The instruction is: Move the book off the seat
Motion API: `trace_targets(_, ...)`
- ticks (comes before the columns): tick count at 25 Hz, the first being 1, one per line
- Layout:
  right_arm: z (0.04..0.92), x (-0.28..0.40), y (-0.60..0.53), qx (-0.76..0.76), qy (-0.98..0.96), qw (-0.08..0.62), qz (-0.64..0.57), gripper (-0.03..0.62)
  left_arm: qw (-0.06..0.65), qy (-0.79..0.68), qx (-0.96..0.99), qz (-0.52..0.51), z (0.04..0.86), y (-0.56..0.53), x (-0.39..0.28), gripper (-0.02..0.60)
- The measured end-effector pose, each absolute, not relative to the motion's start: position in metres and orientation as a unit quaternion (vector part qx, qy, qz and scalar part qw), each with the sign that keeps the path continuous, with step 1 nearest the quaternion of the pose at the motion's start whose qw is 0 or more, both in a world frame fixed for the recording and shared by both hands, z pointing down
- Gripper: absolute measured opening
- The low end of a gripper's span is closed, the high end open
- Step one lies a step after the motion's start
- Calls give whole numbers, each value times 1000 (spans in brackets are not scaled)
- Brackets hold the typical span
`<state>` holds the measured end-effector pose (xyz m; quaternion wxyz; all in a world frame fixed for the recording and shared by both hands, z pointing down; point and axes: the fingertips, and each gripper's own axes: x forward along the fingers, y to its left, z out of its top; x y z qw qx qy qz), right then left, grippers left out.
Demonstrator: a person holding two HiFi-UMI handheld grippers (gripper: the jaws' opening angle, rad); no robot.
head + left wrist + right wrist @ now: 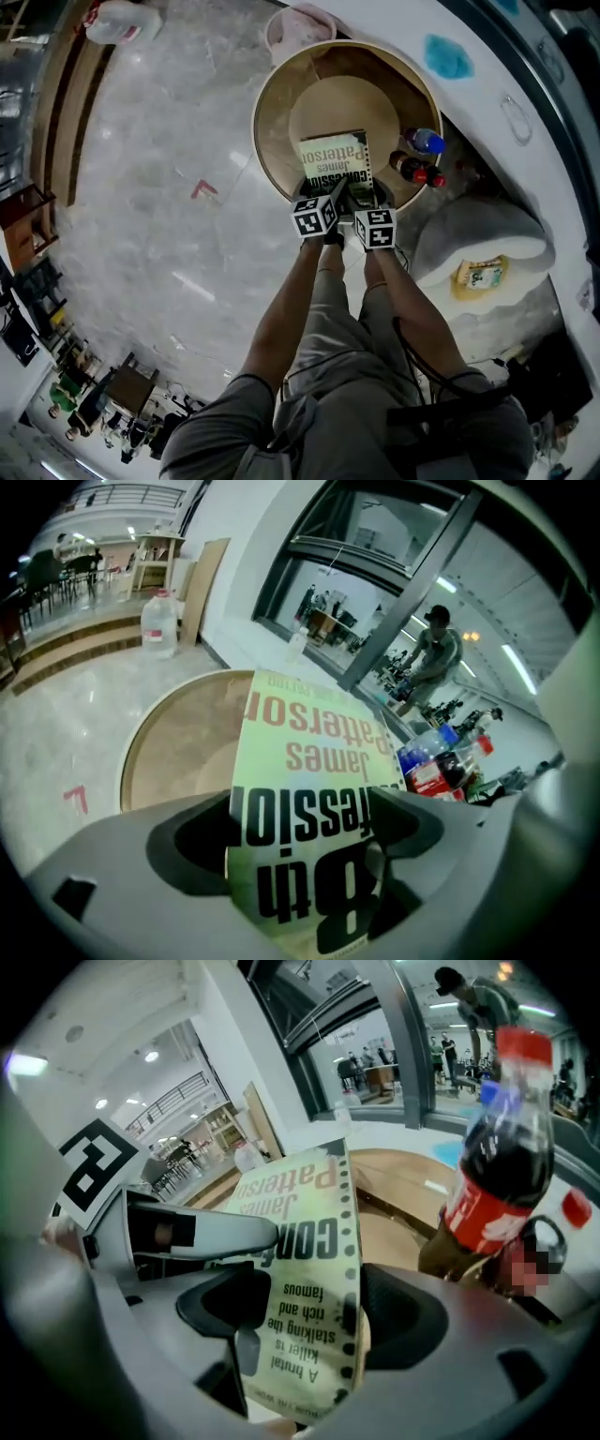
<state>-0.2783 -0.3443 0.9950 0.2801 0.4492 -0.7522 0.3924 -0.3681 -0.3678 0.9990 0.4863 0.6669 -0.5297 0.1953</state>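
Observation:
A pale green paperback book [335, 161] lies over the round wooden seat [328, 101] of a tub chair, its title turned away from me. Both grippers hold its near edge side by side. My left gripper [324, 193] is shut on the book's left part; in the left gripper view the cover [314, 761] runs out from between the jaws [305, 841] above the seat [178, 752]. My right gripper [362, 197] is shut on the right part; in the right gripper view the book [300, 1241] sits between its jaws [305, 1312], touching both. Whether the book is lifted off the seat I cannot tell.
A cola bottle [417, 171] and a blue-capped bottle [427, 141] stand at the chair's right, the cola bottle [497, 1176] close to my right gripper. A white cushion [487, 234] with a yellow packet [480, 274] lies to the right. A water jug [117, 23] stands far left.

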Motion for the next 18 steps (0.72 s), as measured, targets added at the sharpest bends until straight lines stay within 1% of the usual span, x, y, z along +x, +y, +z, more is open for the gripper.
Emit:
trace_targets(4, 1046, -271, -333, 456, -725, 298, 421, 351, 518, -525, 638, 221, 1051, -359, -361, 468)
trace_targets(7, 1069, -271, -329, 453, -721, 308, 424, 351, 556, -525, 600, 235, 1081, -349, -363, 468)
trace_targets(8, 1076, -271, -329, 454, -720, 307, 425, 351, 557, -529, 594, 240, 1086, -349, -363, 468)
trace_targets(13, 1080, -271, -333, 469, -733, 276, 408, 354, 512, -559, 613, 222, 1087, -354, -365, 466)
trace_targets(18, 1073, -264, -338, 476, -736, 285, 389, 354, 482, -580, 616, 226, 1081, -353, -378, 468)
